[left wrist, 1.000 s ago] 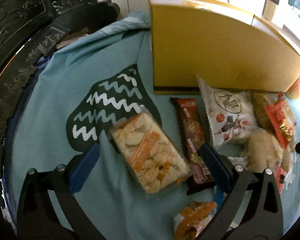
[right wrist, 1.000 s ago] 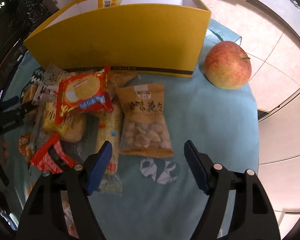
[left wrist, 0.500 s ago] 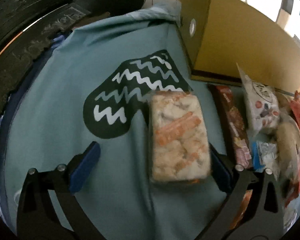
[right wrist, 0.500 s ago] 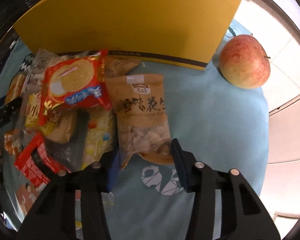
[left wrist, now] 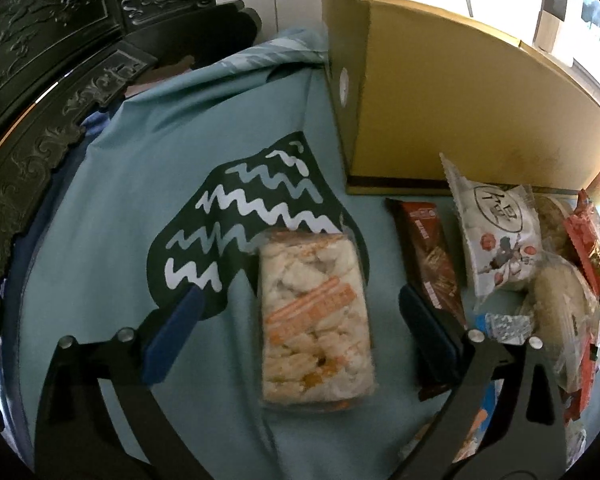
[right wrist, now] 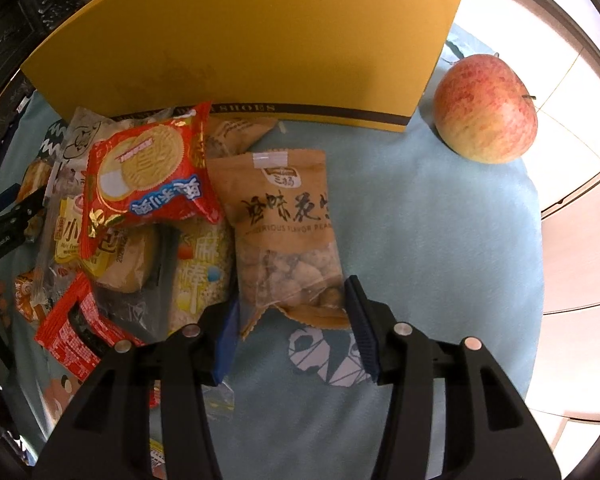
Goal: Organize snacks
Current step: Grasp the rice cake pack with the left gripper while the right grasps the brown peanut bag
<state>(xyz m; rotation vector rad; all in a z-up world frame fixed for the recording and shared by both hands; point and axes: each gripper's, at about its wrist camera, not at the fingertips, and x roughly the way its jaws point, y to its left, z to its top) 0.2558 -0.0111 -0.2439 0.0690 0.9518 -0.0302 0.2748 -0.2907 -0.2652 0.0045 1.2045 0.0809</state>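
The right hand-held gripper [right wrist: 294, 320] has its blue pads against both sides of the crinkly brown paper peanut pouch's [right wrist: 286, 236] lower end, jaws easing apart slightly. The left hand-held gripper [left wrist: 300, 322] stands wide open around the clear, lumpy rice-cracker pack [left wrist: 314, 316], touching nothing. Both packs lie on the soft blue cloth [right wrist: 440, 248] before the yellow cardboard box [right wrist: 260, 40].

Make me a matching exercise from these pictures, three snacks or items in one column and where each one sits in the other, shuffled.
Things:
1. apple
2. brown peanut bag
3. clear rice cracker pack

Places:
A. between the left gripper's open jaws
B. beside the yellow box's right end
C. its lower end between the right gripper's jaws

Pairs: 1-B, 2-C, 3-A
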